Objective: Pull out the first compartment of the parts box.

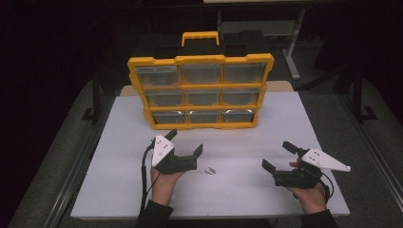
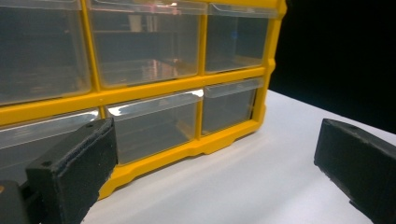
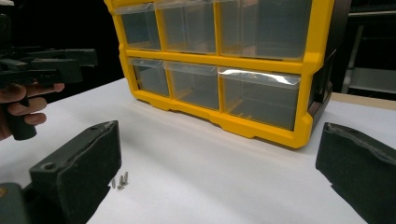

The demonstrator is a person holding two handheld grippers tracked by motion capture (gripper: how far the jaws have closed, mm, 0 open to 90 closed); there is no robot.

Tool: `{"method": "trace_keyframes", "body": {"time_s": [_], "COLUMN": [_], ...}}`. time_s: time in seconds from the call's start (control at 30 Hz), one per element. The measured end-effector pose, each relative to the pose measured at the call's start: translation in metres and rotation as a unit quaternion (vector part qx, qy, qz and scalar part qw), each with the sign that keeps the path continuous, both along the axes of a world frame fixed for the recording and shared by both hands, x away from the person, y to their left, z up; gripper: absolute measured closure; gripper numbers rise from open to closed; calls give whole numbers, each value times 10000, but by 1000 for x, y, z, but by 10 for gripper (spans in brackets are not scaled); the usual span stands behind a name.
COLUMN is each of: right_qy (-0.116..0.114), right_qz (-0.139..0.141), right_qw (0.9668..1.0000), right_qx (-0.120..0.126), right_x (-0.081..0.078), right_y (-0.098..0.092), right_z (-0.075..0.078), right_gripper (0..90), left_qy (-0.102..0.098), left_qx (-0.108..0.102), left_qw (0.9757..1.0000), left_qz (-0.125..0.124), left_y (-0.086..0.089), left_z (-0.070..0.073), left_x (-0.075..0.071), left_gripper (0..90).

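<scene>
Both grippers' jaws gaping empty, small grey screws [image 1: 209, 169] loose between, yellow organizer [image 1: 200, 91] upright.

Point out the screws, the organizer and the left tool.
screws [image 1: 209, 169], high view, middle of the small cluster
organizer [image 1: 200, 87], high view, yellow bar between drawer rows
left tool [image 1: 184, 141], high view, midway between its open jaws

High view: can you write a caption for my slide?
Two open grippers, left gripper and right gripper, flank small screws before a yellow drawer organizer.
</scene>
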State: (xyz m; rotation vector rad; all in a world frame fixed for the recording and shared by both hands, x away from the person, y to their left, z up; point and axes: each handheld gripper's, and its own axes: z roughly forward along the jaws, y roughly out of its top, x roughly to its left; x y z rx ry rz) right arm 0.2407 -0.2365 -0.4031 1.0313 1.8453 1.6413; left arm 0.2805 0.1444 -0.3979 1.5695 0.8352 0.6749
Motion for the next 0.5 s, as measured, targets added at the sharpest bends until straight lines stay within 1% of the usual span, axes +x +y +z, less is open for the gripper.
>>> {"method": "trace_keyframes", "body": {"time_s": [0.07, 0.13, 0.17, 0.2, 0.27, 0.3, 0.33, 0.37, 0.4, 0.47, 0.5], "right_qy": [4, 0, 4, 5, 4, 3, 5, 5, 7, 6, 4], "right_qz": [8, 17, 14, 12, 14, 14, 13, 13, 15, 16, 17], "right_qw": [10000, 10000, 10000, 10000, 10000, 10000, 10000, 10000, 10000, 10000, 10000], "right_qx": [-3, -7, 3, 4, 3, 2, -5, -5, -4, -7, -6], "right_x": [0, 0, 0, 0, 0, 0, 0, 0, 0, 1, 1], "right_y": [0, 0, 0, 0, 0, 0, 1, 1, 1, 1, 1], "right_z": [0, 0, 0, 0, 0, 0, 0, 0, 0, 0, 0], "right_gripper": [0, 0, 0, 0, 0, 0, 0, 0, 0, 0, 0], "left_qy": [46, 50, 50, 53, 47, 47, 2, 2, -35, -29, 23], "left_qx": [43, 30, 30, -2, 2, 2, 56, 56, 42, 64, 49], "left_qw": [9999, 9997, 9997, 9993, 9990, 9990, 9986, 9986, 9982, 9980, 9974], "left_qz": [132, 255, 255, 361, 435, 435, 531, 531, 600, 624, 713], "left_y": [-3, -5, -5, -7, -8, -8, -9, -9, -11, -11, -13], "left_z": [-2, -3, -3, -4, -4, -4, -5, -5, -5, -5, -6], "left_x": [0, 0, 0, 0, 0, 0, 0, 0, -1, -1, -1], "left_gripper": [0, 0, 0, 0, 0, 0, 0, 0, 0, 0, 0]}}
